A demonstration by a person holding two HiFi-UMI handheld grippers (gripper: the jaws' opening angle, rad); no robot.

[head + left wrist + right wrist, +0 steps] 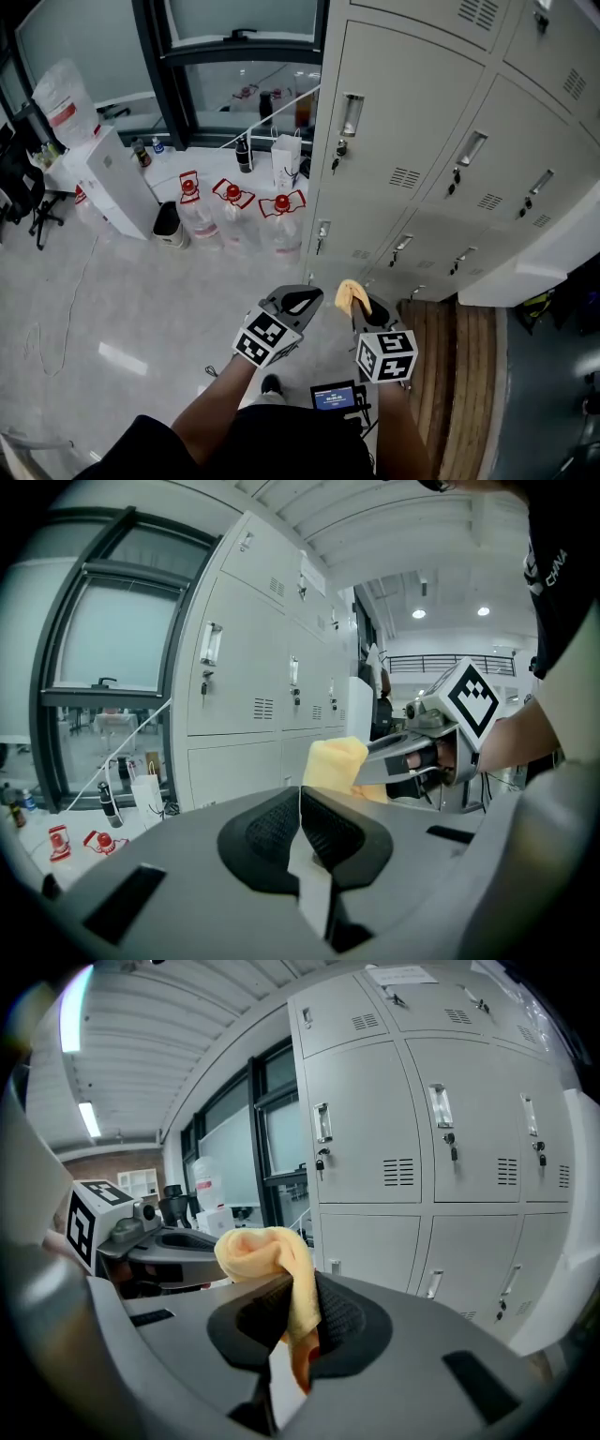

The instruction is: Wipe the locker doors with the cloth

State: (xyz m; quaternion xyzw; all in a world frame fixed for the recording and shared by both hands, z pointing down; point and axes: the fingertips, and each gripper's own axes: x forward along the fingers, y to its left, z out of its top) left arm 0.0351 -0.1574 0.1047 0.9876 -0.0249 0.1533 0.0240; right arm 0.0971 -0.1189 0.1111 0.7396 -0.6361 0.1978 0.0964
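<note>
- Several grey locker doors [403,141] stand ahead of both tongs and up to the right, apart from them; none is touched yet.
- Right tongs [361,305] are clamped on the cloth and sit nearer the doors than the left pair, so I judge the wipe is theirs: a reach forward and up.
- Left tongs [298,302] are pressed together on nothing, just beside the right pair.
- Cloth [267,1251], yellow, is bunched above the right tongs' tips, its tail hanging down between them.
</note>
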